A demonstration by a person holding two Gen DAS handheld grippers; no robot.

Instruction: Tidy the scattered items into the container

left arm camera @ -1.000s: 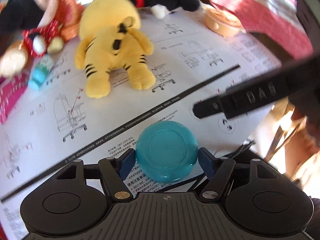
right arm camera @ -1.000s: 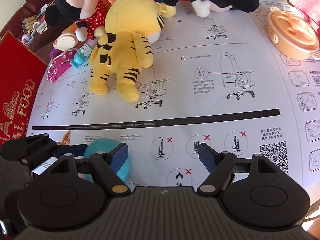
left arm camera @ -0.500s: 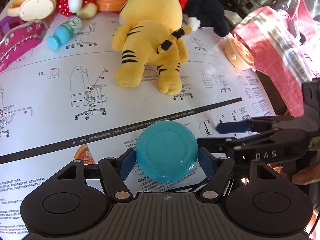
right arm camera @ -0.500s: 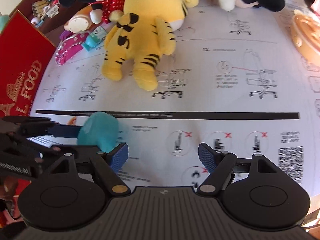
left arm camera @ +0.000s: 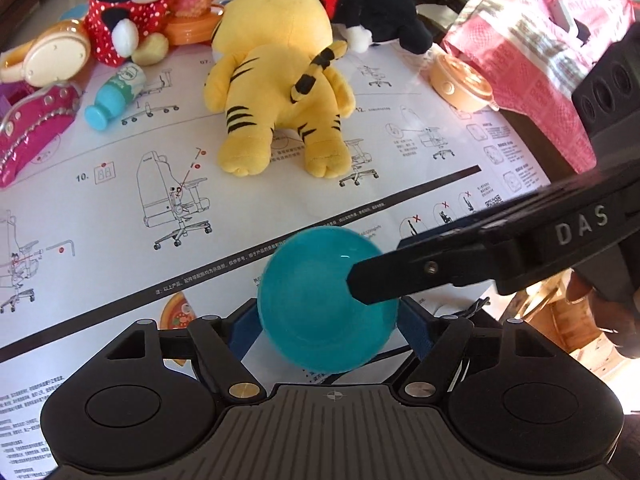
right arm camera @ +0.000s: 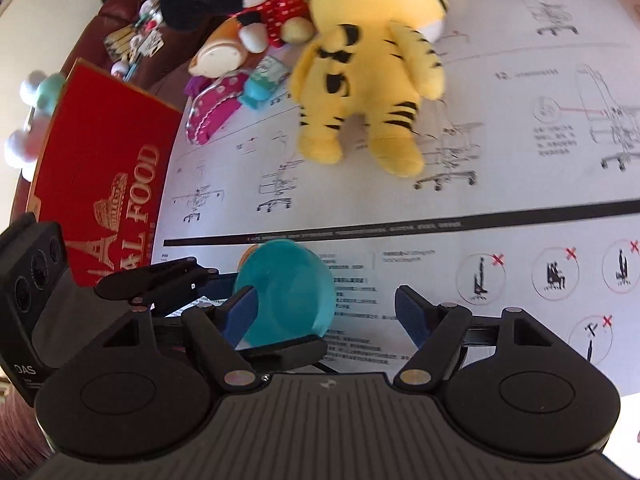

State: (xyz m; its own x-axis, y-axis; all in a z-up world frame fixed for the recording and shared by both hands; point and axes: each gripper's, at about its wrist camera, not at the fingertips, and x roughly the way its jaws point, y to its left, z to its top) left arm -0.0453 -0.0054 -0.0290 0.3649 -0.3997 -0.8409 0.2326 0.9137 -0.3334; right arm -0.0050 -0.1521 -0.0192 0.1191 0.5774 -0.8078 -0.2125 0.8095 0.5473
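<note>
Teal bowl (left arm camera: 326,304) sitting between the left gripper (left arm camera: 325,322)'s fingers.
Those fingers are opening around it; the right gripper (right arm camera: 324,312) is hanging wide, its left finger (right arm camera: 239,314) overlapping the bowl.

Bowl (left arm camera: 320,304) between the pads of the left hand-held gripper (left arm camera: 324,330), jaws opening, on the instruction sheet (left arm camera: 120,200) covering the counter; right hand-held gripper (right arm camera: 324,314) just right of bowl. Behind bowl: tiger plush (left arm camera: 280,92), centred. Left of tiger: small bottle (left arm camera: 114,96) and shoe (left arm camera: 36,132); right: round lidded box (left arm camera: 460,84).
</note>
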